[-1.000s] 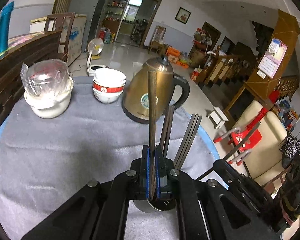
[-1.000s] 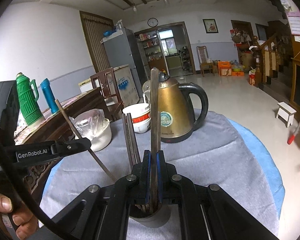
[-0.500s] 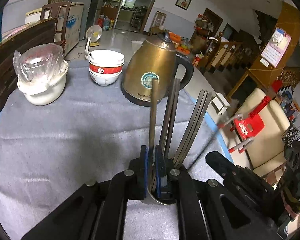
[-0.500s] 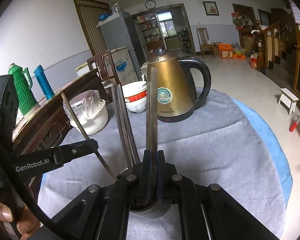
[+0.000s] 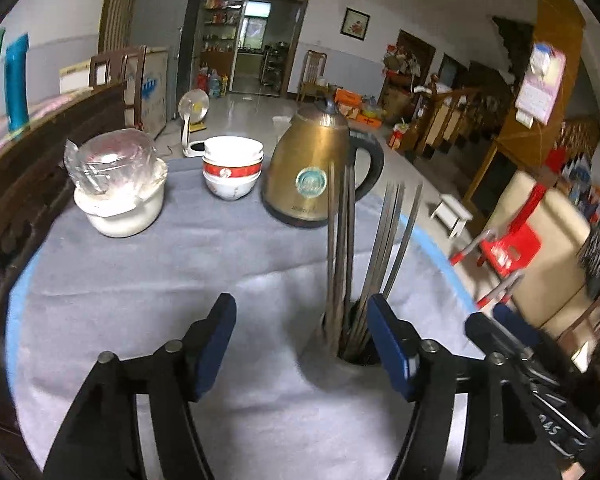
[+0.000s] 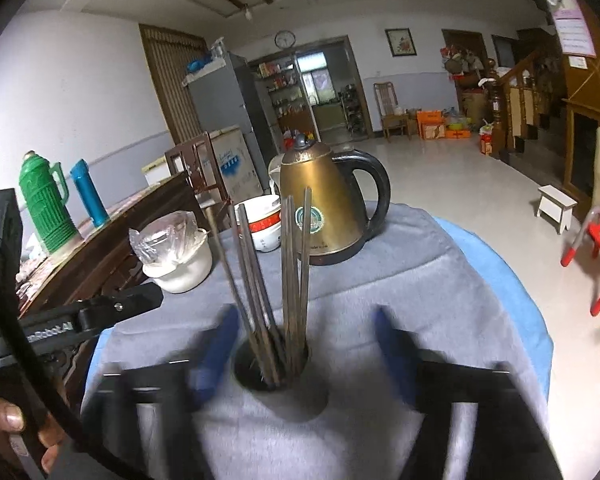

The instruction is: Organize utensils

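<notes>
Two grippers, both with jaws opening and nothing between the pads.

Item 1: left gripper [image 5: 302,338], lower centre of the left wrist view. Blue pads wide apart; the holder sits just inside the right-hand pad, untouched.

Item 2: right gripper [image 6: 302,344], lower centre of the right wrist view, blurred. Jaws spread to either side of the holder, clear of it.

Item 3: chopsticks [image 6: 288,276], a dark bundle of roughly eight or nine, standing on end and fanned into two loose groups. In the left wrist view they rise through centre right of the frame [image 5: 364,256].

Item 4: chopstick holder [image 6: 278,372], a round cup at lower centre, draped or coloured grey like the cloth; material cannot be told.

Item 5: bench [image 5: 140,280], round, covered in grey cloth over a blue edge.

Item 6: brass-coloured kettle [image 5: 312,176], black handle, upper centre, behind the chopsticks and apart from them.

Item 7: stacked red-banded bowls [image 5: 232,172], left of the kettle.

Item 8: white pot [image 5: 120,208] with a plastic-wrapped top, upper left.

Step in hand, as judged: release of chopsticks into the holder; all visible sticks are housed. Next move calls for drawing both grippers back without brushing the leaning sticks, then checking the bench for any utensil left out; none shows here.
</notes>
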A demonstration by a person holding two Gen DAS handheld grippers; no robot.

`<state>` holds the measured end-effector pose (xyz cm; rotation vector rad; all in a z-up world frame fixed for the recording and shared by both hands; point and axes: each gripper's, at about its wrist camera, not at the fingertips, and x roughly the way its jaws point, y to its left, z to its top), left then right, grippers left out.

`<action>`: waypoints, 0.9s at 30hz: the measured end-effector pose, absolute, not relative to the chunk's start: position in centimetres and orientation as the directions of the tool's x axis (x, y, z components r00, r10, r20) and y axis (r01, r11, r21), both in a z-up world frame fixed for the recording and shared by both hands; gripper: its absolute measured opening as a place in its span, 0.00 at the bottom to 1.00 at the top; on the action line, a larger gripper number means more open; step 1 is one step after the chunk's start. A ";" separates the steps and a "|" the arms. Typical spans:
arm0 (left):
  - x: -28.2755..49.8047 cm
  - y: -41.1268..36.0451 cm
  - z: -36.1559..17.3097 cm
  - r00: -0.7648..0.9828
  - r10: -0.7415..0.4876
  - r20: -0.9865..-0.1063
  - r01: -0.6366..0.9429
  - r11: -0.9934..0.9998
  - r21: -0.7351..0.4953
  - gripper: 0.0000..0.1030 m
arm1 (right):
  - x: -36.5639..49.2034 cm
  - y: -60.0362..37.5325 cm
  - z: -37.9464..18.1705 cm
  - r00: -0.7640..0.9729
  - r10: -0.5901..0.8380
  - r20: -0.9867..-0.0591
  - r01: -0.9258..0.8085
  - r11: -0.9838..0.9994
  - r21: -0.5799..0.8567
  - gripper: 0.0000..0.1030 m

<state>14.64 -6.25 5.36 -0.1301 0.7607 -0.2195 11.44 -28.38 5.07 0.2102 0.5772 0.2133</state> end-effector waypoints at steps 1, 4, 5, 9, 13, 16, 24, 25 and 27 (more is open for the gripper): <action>14.1 -6.3 5.0 0.702 -0.238 -0.671 0.155 0.971 -0.182 0.68 | 10.8 -28.3 4.9 0.818 0.251 -0.517 -0.139 0.959 0.246 0.75; 12.7 -6.3 3.9 0.698 -0.221 -0.681 0.157 0.975 -0.156 0.69 | 8.1 -28.0 3.6 0.824 0.227 -0.519 -0.113 0.964 0.242 0.75; 12.1 -6.3 3.4 0.696 -0.217 -0.685 0.160 0.976 -0.147 0.71 | 7.6 -27.9 3.5 0.824 0.223 -0.520 -0.108 0.964 0.243 0.75; 10.8 -6.7 2.9 0.696 -0.201 -0.689 0.166 0.979 -0.117 0.73 | 5.3 -27.2 2.5 0.821 0.209 -0.531 -0.092 0.967 0.238 0.75; 9.7 -6.8 3.3 0.721 -0.180 -0.669 0.164 0.983 -0.088 0.80 | 4.2 -26.2 2.8 0.829 0.189 -0.527 -0.105 0.977 0.186 0.75; 9.0 -6.6 3.6 0.746 -0.157 -0.647 0.150 0.986 -0.066 0.84 | 3.7 -25.8 3.5 0.843 0.180 -0.507 -0.111 0.980 0.163 0.75; 8.3 -6.2 3.9 0.745 -0.127 -0.655 0.126 0.991 -0.049 0.84 | 3.1 -24.8 4.5 0.860 0.171 -0.480 -0.126 0.984 0.124 0.76; 8.2 -6.2 4.1 0.749 -0.124 -0.651 0.124 0.991 -0.046 0.84 | 3.1 -24.7 4.7 0.862 0.170 -0.478 -0.128 0.985 0.119 0.76; 8.1 -6.2 4.1 0.750 -0.124 -0.650 0.126 0.991 -0.044 0.84 | 3.0 -24.6 4.9 0.865 0.169 -0.472 -0.134 0.985 0.107 0.76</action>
